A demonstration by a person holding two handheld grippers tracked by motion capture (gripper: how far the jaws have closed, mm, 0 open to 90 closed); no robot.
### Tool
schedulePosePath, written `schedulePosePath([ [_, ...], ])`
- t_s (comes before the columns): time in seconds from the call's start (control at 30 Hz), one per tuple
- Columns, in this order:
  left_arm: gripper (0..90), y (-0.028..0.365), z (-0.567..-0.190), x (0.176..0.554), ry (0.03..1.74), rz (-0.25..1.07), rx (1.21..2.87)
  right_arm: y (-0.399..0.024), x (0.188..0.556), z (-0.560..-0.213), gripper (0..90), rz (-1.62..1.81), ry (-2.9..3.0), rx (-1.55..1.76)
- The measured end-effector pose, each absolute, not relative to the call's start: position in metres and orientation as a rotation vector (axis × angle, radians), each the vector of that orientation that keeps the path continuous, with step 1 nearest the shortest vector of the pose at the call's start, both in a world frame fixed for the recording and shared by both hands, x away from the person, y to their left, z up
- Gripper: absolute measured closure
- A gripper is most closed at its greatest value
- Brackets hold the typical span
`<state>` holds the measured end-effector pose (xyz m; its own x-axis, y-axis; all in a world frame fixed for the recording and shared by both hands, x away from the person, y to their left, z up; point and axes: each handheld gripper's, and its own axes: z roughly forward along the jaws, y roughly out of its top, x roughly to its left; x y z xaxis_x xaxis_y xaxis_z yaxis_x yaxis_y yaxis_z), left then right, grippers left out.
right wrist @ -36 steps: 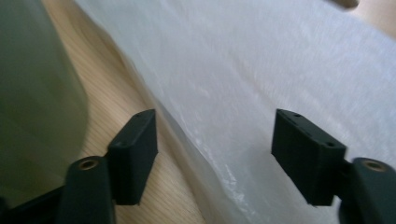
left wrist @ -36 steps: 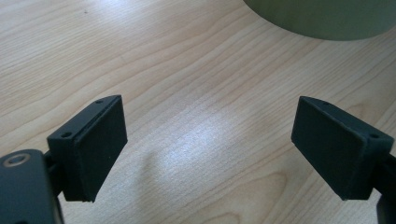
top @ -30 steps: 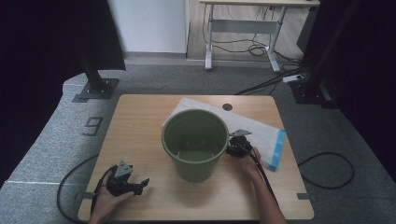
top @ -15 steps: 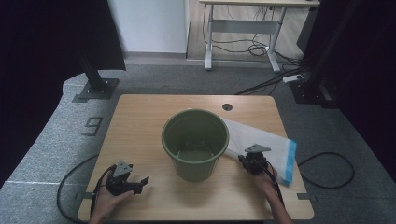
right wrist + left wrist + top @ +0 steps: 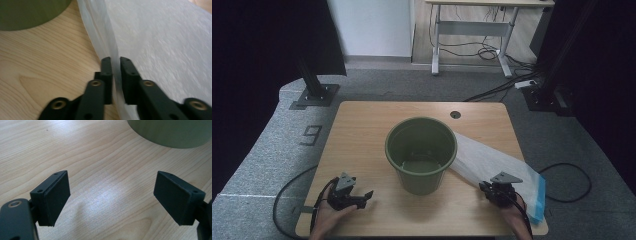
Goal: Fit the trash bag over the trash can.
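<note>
A green bucket [image 5: 422, 152] stands upright in the middle of the wooden table [image 5: 362, 130]. A clear plastic bag [image 5: 492, 160] with a blue end strip [image 5: 537, 197] lies flat to its right and reaches the table's right edge. My right gripper [image 5: 486, 187] is at the near right, its jaws pinched on a fold of the bag [image 5: 160, 45]. In the right gripper view the fold runs between the two pads [image 5: 107, 67]. Those jaws have just been opening a little, with the fold still between them. My left gripper [image 5: 366, 197] rests open at the near left, nothing between its pads [image 5: 55, 195].
The bucket's wall [image 5: 172, 132] stands just ahead of the left gripper. A cable hole [image 5: 455, 114] sits near the table's far edge. Cables trail off both near corners. A desk frame [image 5: 472, 45] and dark stands [image 5: 317, 90] are on the floor beyond.
My right gripper has moved right and toward the near edge, dragging the bag out from beside the bucket. The bag now lies farther right. The left gripper has not moved.
</note>
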<state>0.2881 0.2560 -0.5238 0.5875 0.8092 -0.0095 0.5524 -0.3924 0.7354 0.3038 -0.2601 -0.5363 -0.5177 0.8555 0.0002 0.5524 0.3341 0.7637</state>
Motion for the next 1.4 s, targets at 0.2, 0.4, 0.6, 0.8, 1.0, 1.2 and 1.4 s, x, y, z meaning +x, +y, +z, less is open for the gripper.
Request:
schedulePosePath([
  [0.2, 13.7, 0.256, -0.524, 0.288, 1.079, 0.463, 2.105, -0.232, 0.323, -0.522, 48.9, 1.060, 2.162, 1.147],
  [0.4, 13.8, 0.256, -0.526, 0.288, 1.078, 0.465, 2.108, -0.210, 0.346, -0.519, 46.4, 1.082, 2.180, 1.134],
  [0.6, 13.8, 0.257, -0.529, 0.289, 1.102, 0.476, 2.108, -0.187, 0.365, -0.522, 48.3, 1.071, 2.236, 1.106],
  [0.8, 13.8, 0.259, -0.529, 0.289, 1.117, 0.483, 2.096, -0.175, 0.374, -0.531, 48.3, 1.023, 2.274, 1.086],
  [1.0, 13.8, 0.260, -0.529, 0.290, 1.118, 0.485, 2.098, -0.169, 0.379, -0.537, 53.5, 0.991, 2.292, 1.084],
  [1.2, 13.8, 0.262, -0.529, 0.290, 1.125, 0.487, 2.093, -0.168, 0.385, -0.542, 69.8, 0.998, 2.304, 1.122],
  [1.4, 13.8, 0.262, -0.531, 0.290, 1.135, 0.494, 2.091, -0.179, 0.391, -0.538, 88.6, 1.111, 2.276, 1.189],
])
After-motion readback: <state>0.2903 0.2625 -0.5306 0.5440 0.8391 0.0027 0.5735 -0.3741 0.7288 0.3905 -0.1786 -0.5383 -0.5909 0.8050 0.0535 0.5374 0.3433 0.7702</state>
